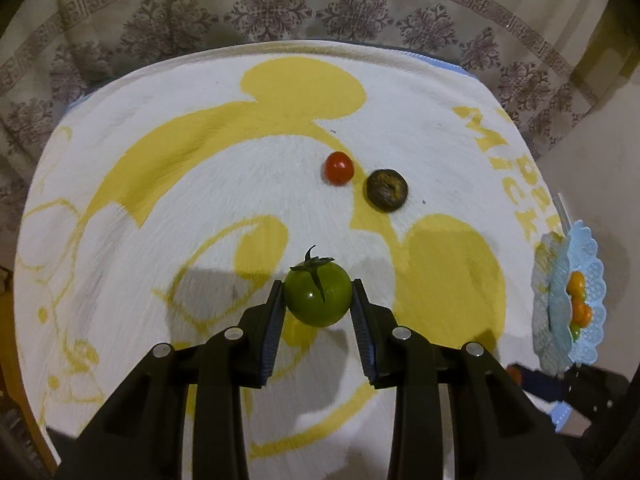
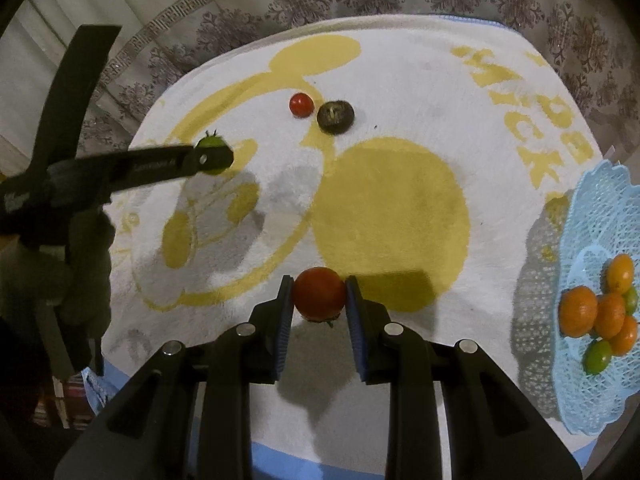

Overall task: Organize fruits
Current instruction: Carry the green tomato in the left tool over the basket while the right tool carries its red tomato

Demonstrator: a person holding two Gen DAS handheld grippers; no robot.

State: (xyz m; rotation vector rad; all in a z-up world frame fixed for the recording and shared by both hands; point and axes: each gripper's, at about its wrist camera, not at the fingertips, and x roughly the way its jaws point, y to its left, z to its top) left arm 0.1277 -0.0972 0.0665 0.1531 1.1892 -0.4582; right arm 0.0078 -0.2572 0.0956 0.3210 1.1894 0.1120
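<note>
Left gripper (image 1: pixel 318 294) clamped on green tomato (image 1: pixel 317 298) — held clear above the towel (image 1: pixel 200 184). Right gripper (image 2: pixel 319 294) clenched on red tomato (image 2: pixel 319 292) — also lifted. Basket (image 2: pixel 600 216) of fruit at right edge.

A white towel (image 2: pixel 400 92) printed with a yellow cartoon mouse and yellow lettering covers the table, and behind the towel hangs a beige curtain (image 1: pixel 280 12) with floral medallions.
</note>
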